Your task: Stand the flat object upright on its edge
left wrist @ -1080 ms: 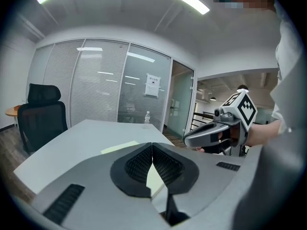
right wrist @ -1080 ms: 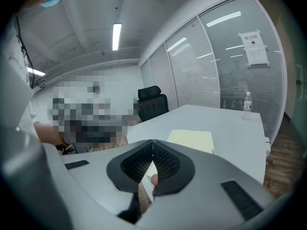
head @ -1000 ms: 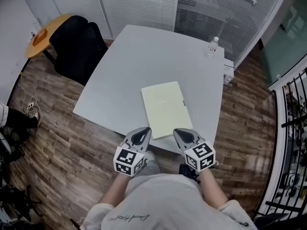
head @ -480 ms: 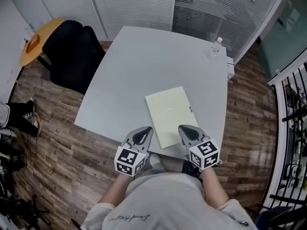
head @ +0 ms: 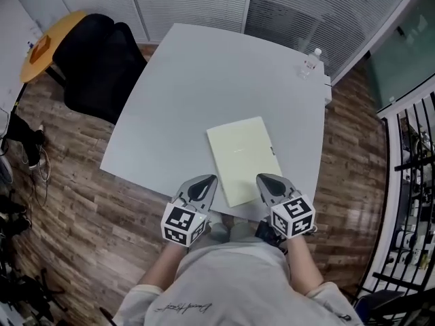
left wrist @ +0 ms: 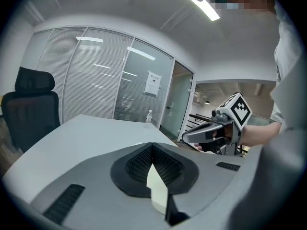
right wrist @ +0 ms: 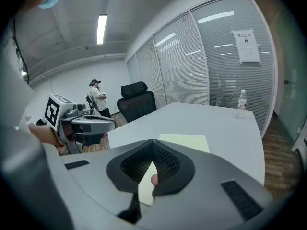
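Head view gives me the pad [head: 241, 158], pale yellow, lying flat on the grey table [head: 197, 80] with its long side running away from me and its near end close to the table's near edge. Both grippers sit at that edge. The left gripper [head: 203, 180] is just beside the pad's near left corner, and the right gripper [head: 266, 178] is over its near right corner. I cannot tell whether either tip touches the pad.

Left gripper view shows me its jaws clenched together with nothing between them; the pad shows only as a pale sliver beyond the pads. Right gripper view reads the same: jaws pressed tight and empty, with the pad flat on the table just ahead.

A bottle [head: 311, 62] stands upright at the far right corner of the table, well apart from the pad. A black chair [head: 95, 60] stands off the table's left side, next to a small round orange table [head: 41, 49].
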Available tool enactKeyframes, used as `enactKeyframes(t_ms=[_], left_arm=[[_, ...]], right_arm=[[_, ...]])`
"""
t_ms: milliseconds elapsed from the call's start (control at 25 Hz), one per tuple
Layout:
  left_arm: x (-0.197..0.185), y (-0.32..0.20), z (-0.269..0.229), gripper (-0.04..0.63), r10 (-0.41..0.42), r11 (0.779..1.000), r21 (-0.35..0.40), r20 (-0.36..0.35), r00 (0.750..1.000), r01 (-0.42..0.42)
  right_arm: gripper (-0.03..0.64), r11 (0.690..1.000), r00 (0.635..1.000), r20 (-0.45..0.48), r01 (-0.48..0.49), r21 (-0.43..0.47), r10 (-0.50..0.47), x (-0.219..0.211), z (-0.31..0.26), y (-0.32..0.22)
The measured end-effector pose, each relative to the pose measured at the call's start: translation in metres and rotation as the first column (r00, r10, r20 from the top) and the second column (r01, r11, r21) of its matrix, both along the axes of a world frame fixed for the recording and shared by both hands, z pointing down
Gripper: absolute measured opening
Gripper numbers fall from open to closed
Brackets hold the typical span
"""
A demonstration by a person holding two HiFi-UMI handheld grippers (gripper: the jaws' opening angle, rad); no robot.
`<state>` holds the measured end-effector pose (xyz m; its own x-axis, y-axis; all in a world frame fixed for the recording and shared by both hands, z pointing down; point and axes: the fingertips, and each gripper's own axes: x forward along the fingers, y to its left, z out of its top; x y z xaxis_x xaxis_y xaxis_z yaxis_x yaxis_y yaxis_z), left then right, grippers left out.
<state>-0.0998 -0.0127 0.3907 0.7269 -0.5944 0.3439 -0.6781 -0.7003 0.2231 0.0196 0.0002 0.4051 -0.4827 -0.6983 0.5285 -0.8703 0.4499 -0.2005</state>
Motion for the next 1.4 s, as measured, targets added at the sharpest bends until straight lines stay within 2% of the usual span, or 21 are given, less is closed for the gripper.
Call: enactKeyframes(t_ms=[440,1000,1400], left_arm=[[-0.006,-0.011,0.011,0.012,-0.071,0.996,-0.044,0.033,0.997,0.073],[0.008,-0.024,0.04,0.012,-0.07,0.989,-0.12,0.09,0.993,0.08],[0.008,-0.022,0.067,0.012,-0.086,0.972,-0.207,0.102,0.991,0.106]], right_arm=[[0.025,0.998,0.999,-0.009,0.05,-0.036,-0.05,0.004,0.008,-0.013],[0.025,0.993,0.997,-0.032,0.065,-0.093,-0.069,0.039,0.034,-0.035],[0.025,0.988,0.996,-0.047,0.068,-0.14,-0.076,0.055,0.057,-0.043]])
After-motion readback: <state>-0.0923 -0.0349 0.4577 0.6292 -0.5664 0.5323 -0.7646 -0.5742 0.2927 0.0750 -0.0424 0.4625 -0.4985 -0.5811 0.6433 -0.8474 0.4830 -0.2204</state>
